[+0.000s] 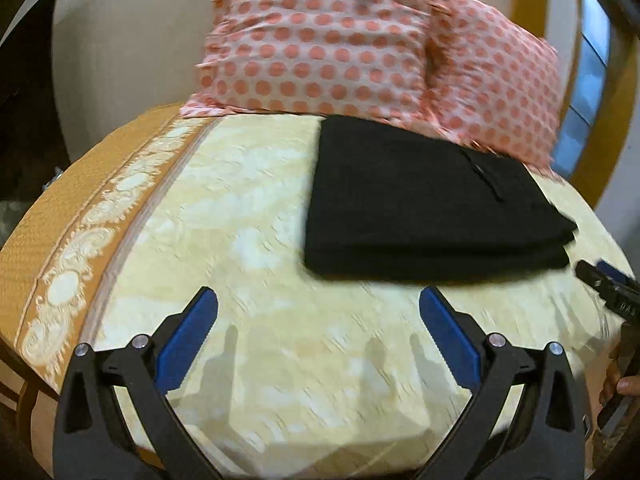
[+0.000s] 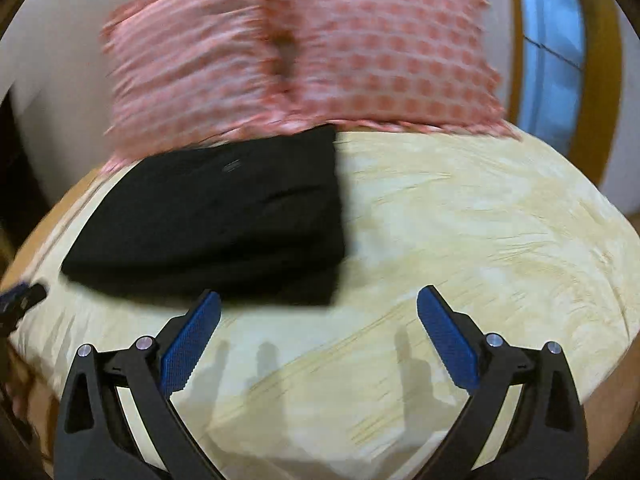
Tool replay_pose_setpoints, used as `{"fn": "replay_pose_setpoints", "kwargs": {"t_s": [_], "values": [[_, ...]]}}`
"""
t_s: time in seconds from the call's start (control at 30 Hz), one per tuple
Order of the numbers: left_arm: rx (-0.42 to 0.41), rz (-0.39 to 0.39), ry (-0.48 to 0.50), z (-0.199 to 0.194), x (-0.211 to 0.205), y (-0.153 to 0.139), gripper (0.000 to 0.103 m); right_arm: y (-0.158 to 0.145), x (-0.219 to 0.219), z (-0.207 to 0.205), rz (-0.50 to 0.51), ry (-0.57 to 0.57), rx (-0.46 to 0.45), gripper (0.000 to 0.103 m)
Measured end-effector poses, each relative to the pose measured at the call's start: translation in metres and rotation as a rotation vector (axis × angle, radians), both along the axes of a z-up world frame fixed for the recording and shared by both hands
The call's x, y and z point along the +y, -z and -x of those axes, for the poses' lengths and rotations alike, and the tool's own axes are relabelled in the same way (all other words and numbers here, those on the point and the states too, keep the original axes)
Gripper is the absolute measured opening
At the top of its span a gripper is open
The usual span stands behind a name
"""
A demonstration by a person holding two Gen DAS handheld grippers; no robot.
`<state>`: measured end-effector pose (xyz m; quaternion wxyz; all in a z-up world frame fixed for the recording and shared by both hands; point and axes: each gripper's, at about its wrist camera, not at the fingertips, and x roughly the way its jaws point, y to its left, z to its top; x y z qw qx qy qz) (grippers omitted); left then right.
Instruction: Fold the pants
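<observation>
The black pants [image 1: 424,204] lie folded into a flat stacked rectangle on the cream bedspread [image 1: 248,264], just in front of the pillows. In the right wrist view the pants [image 2: 224,220] lie ahead and to the left. My left gripper [image 1: 318,300] is open and empty, held above the bedspread in front of the pants' near edge. My right gripper [image 2: 318,300] is open and empty, near the pants' front right corner. The right gripper's tip shows at the right edge of the left wrist view [image 1: 600,280]. The left gripper's tip shows at the left edge of the right wrist view [image 2: 22,298].
Two pink pillows with red dots [image 1: 360,40] lean at the head of the bed [image 2: 304,52]. An orange patterned border [image 1: 68,264] runs along the bed's left side. A window with a yellow frame [image 2: 556,60] is at the far right.
</observation>
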<state>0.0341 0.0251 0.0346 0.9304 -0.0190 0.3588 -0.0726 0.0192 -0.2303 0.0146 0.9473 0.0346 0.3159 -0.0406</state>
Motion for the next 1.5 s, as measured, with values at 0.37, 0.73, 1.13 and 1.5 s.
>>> {"fn": "replay_pose_setpoints", "kwargs": {"t_s": [0.37,0.73,1.13,1.5], "values": [[0.012,-0.060,0.040,0.012,-0.030,0.022,0.101,0.020,0.040,0.008,0.021,-0.054,0.042,0.101],[-0.013,-0.110,-0.029,0.017,-0.035,0.026,0.101,0.023,0.044,0.008,0.018,-0.043,0.054,0.102],[-0.051,-0.112,-0.035,0.022,-0.035,0.028,0.101,0.028,0.047,0.011,0.036,-0.012,0.002,0.102],[-0.057,-0.111,-0.035,0.024,-0.035,0.029,0.101,0.028,0.048,0.012,0.038,-0.002,-0.007,0.102]]}}
